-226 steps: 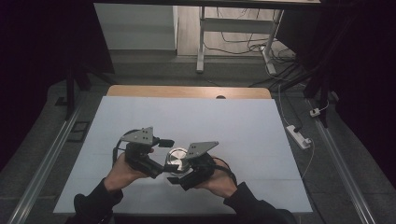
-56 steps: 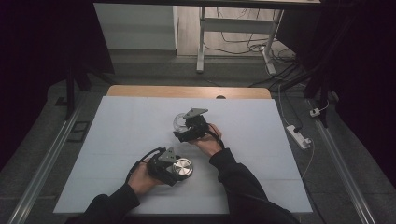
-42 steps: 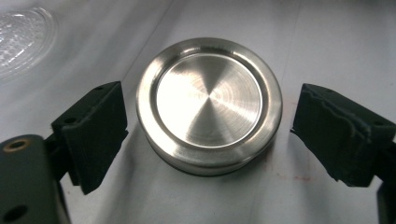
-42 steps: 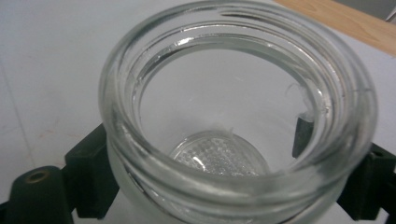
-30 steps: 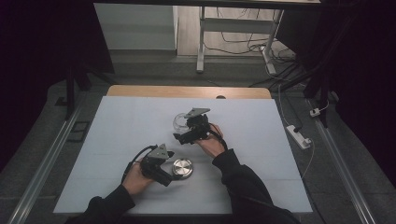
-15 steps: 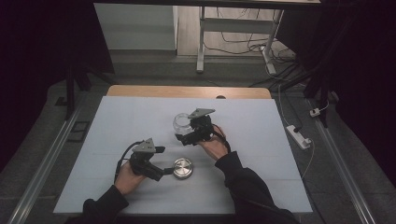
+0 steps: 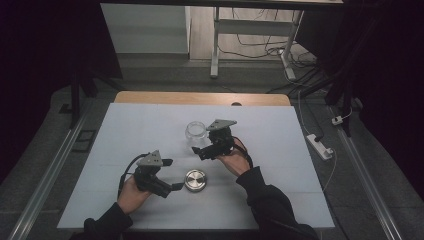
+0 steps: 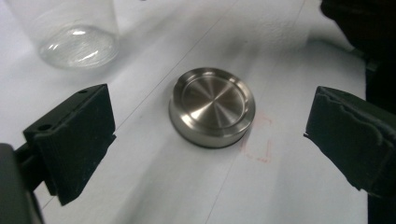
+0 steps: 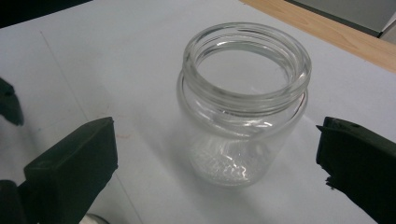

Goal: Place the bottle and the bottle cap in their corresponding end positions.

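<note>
An open glass jar (image 7: 195, 134) (image 9: 245, 102) stands upright at the middle of the white table (image 7: 125, 130). Its round steel lid (image 7: 195, 180) (image 8: 212, 106) lies flat on the sheet nearer the person. My left gripper (image 7: 172, 174) (image 8: 210, 114) sits just left of the lid. Its jaws have just been opening and stand wide, with the lid ahead of them and untouched. My right gripper (image 7: 202, 142) (image 9: 217, 149) is open just right of the jar, both pads well clear of the glass. The jar's base (image 8: 77, 42) also shows in the left gripper view.
A faint red square mark (image 8: 259, 149) is drawn on the sheet beside the lid. A wooden table edge (image 7: 200, 97) runs along the far side. A white power strip (image 7: 320, 145) lies on the floor at the right, and metal legs (image 7: 215, 45) stand beyond the table.
My left gripper has drawn back to the left, away from the lid, which stays on the sheet. The right gripper has backed off a little to the right of the jar.
</note>
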{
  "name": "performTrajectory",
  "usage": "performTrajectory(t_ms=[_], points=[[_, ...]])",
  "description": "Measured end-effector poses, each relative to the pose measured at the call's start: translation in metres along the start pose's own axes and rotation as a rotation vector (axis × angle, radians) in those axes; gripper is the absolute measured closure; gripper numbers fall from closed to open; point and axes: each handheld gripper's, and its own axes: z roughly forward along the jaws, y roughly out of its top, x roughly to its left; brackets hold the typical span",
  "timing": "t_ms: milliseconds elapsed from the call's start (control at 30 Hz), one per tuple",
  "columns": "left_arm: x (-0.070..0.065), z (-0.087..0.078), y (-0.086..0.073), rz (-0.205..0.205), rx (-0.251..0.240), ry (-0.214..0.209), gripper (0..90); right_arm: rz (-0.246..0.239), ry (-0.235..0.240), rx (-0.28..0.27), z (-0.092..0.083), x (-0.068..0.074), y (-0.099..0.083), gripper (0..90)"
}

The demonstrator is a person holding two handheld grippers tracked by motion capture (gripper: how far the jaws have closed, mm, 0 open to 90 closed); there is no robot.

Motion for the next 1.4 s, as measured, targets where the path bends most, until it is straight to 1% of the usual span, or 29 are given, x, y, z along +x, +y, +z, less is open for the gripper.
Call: performTrajectory(t_ms=[100,167,433,600,800,967,1033,1133,1267,1400], points=[[0.000,-0.004,-0.003,-0.009,0.009,0.013,2.2,-0.008,0.011,0.004,-0.004,0.002,-0.003,0.0],[-0.001,-0.006,-0.005,-0.012,0.018,0.031,2.3,-0.014,0.018,0.007,-0.006,0.004,-0.004,0.0],[-0.002,-0.016,-0.013,-0.022,0.033,0.056,2.3,-0.025,0.028,0.000,-0.017,0.011,-0.015,0.0],[-0.002,-0.021,-0.017,-0.025,0.036,0.067,2.3,-0.040,0.023,-0.007,-0.023,0.016,-0.021,0.0],[-0.004,-0.028,-0.023,-0.032,0.037,0.080,2.2,-0.037,0.014,-0.005,-0.032,0.019,-0.030,0.0],[-0.007,-0.036,-0.030,-0.038,0.040,0.091,2.2,-0.041,0.008,-0.028,-0.042,0.020,-0.034,0.0],[-0.008,-0.040,-0.034,-0.045,0.040,0.096,2.3,-0.043,0.007,-0.042,-0.046,0.020,-0.035,0.0],[-0.009,-0.044,-0.038,-0.058,0.037,0.101,2.4,-0.046,0.003,-0.047,-0.050,0.020,-0.039,0.0],[-0.010,-0.049,-0.043,-0.072,0.036,0.112,2.5,-0.052,0.004,-0.039,-0.052,0.021,-0.044,0.0],[-0.012,-0.054,-0.048,-0.076,0.045,0.124,2.7,-0.064,0.001,-0.023,-0.055,0.024,-0.049,0.0]])
